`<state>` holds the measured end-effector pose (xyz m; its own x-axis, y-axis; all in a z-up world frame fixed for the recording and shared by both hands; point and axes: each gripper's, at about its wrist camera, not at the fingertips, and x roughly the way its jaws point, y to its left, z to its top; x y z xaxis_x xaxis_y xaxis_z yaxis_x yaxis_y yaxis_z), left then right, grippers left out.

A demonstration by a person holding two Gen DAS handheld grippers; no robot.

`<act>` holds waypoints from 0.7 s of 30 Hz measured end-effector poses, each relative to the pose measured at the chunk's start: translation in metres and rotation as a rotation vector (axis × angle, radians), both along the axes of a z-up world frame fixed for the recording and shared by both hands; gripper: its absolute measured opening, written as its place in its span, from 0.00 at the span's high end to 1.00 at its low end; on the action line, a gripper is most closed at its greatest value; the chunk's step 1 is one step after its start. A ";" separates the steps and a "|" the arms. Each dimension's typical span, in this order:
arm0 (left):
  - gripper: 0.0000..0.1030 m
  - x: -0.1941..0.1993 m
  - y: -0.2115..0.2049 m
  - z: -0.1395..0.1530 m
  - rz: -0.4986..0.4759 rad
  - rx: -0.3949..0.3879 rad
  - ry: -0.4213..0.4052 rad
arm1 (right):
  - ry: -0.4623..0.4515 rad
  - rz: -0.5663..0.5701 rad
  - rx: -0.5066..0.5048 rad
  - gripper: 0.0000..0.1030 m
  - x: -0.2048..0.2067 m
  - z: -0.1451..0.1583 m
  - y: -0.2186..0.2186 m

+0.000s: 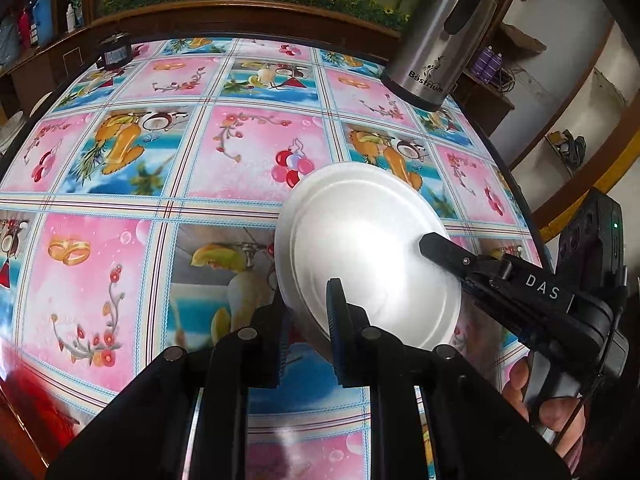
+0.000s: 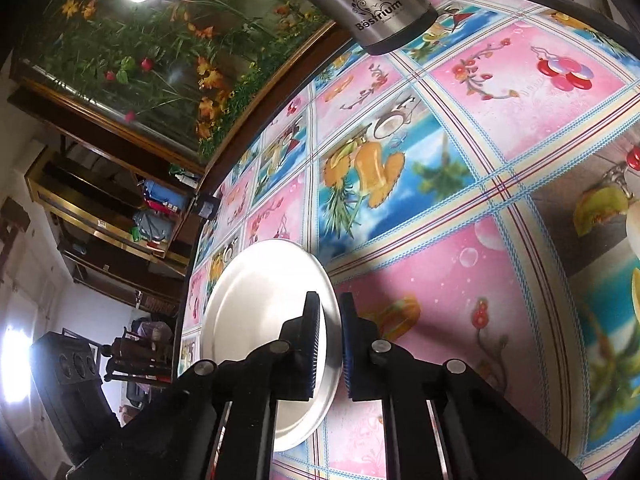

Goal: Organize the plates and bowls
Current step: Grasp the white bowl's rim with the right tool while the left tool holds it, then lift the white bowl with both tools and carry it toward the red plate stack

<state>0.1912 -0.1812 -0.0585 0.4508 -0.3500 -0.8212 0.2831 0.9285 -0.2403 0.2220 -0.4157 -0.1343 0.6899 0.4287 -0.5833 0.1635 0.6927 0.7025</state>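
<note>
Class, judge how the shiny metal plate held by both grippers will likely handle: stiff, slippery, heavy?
The metal plate probably stays stiff: pinched only at its rim, it shows no sag. Its polished, glaring surface suggests it may slip. It looks thin, so likely light.

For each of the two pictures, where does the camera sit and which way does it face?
Left wrist: sits behind the left gripper, facing across the tablecloth toward the steel flask; the right gripper and a hand also show.
Right wrist: sits behind the right gripper, rolled sideways, facing the table's far edge; only its own fingers show.
Shared: the steel plate held by both grippers, flask, tablecloth.
</note>
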 end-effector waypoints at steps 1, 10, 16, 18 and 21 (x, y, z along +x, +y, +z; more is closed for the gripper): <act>0.86 -0.001 0.001 0.000 -0.001 -0.002 -0.004 | -0.003 0.001 -0.002 0.91 -0.001 0.000 0.001; 0.85 -0.009 0.008 -0.003 -0.004 -0.003 -0.044 | -0.011 0.016 -0.046 0.91 -0.002 0.004 0.010; 0.85 -0.014 0.006 -0.003 -0.019 0.010 -0.084 | -0.008 0.021 -0.063 0.91 -0.002 0.006 0.013; 0.85 -0.015 0.006 -0.003 -0.025 0.010 -0.096 | -0.006 0.021 -0.070 0.91 -0.002 0.005 0.013; 0.85 -0.016 0.007 -0.002 -0.030 0.011 -0.114 | -0.003 0.020 -0.080 0.90 -0.003 0.005 0.013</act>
